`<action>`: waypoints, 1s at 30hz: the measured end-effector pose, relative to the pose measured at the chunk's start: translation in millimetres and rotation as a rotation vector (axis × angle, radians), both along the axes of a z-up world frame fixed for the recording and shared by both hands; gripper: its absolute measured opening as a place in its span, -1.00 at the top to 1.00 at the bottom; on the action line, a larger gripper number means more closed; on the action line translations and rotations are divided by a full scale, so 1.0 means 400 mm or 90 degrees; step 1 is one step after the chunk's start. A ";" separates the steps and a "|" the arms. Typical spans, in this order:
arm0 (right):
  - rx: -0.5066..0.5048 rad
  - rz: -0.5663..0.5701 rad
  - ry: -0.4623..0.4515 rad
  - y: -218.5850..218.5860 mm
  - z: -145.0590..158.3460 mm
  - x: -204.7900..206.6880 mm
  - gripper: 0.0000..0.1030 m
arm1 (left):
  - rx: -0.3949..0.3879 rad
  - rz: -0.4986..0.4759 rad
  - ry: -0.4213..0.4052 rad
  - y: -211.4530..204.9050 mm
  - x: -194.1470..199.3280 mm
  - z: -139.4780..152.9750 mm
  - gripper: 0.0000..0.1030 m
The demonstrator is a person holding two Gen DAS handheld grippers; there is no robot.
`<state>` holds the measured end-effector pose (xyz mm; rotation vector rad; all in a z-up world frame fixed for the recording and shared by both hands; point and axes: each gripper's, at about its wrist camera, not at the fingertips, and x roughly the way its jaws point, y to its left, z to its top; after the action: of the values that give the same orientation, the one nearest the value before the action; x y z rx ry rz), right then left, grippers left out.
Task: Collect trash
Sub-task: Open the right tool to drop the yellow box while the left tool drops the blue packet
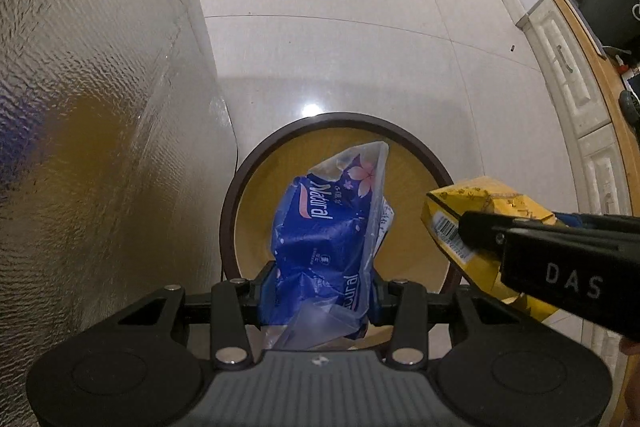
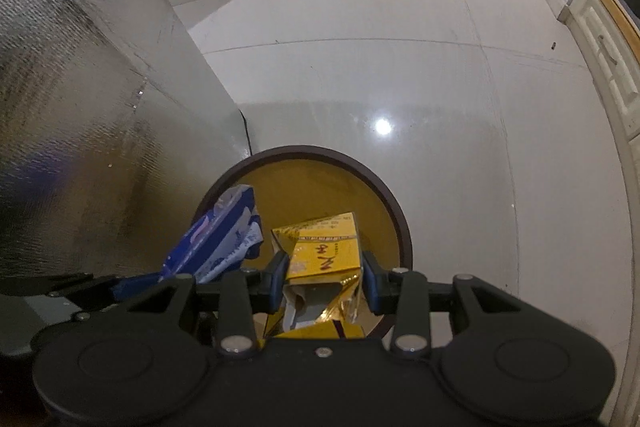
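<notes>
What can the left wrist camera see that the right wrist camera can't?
Only the left wrist view shows the word "Natural" and the pink flower on the blue plastic wrapper, and the barcode on the yellow carton.

Only the right wrist view shows the dark handwriting on the carton's face and its torn-open end.

Both show the round bin below with its yellow inside, the left gripper shut on the wrapper, the right gripper shut on the carton, the shiny white floor and the silvery textured wall.

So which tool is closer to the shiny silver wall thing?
Left. The left tool, clamped on the blue wrapper, hangs over the bin's side next to the silver panel. The right tool, gripping the yellow carton, sits farther away.
</notes>
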<state>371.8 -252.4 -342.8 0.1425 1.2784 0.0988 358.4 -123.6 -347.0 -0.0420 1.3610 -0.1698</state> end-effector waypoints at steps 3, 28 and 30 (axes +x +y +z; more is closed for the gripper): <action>-0.006 0.000 0.000 0.006 -0.004 0.004 0.24 | -0.001 -0.004 -0.007 0.002 0.002 -0.001 0.15; 0.006 0.006 -0.006 -0.032 -0.005 -0.003 -0.29 | 0.002 -0.007 -0.006 0.006 0.008 -0.004 -0.17; 0.006 0.008 -0.006 -0.033 -0.005 -0.004 -0.31 | 0.005 -0.007 -0.001 0.006 0.009 -0.008 -0.23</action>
<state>370.3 -265.7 -344.7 0.1423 1.2693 0.1158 362.0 -121.1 -350.1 -0.0271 1.3603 -0.1734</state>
